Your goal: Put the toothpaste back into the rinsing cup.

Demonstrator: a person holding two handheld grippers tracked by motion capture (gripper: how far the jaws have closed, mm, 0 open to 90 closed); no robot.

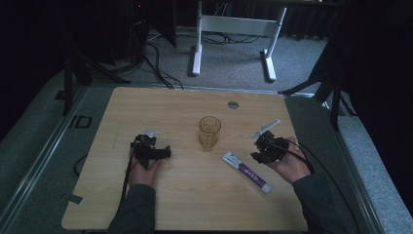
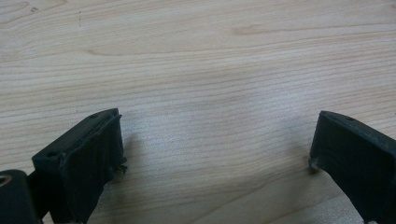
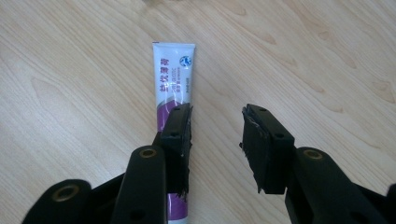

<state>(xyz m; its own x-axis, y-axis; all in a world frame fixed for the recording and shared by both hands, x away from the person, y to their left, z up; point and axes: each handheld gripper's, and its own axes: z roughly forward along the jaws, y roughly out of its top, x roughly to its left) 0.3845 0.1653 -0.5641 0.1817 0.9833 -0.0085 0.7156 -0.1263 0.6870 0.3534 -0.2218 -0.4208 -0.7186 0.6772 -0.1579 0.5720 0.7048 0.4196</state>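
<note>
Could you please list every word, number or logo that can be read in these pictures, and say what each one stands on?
Tube: a column of purple Chinese characters runs along its white part, too blurred to quote with certainty.
Tube, beside them: a line of small grey print, too small to read.
Tube, near its flat end: a small round blue logo, with no legible letters.
Glass, table, and both grippers: no text to be seen.
</note>
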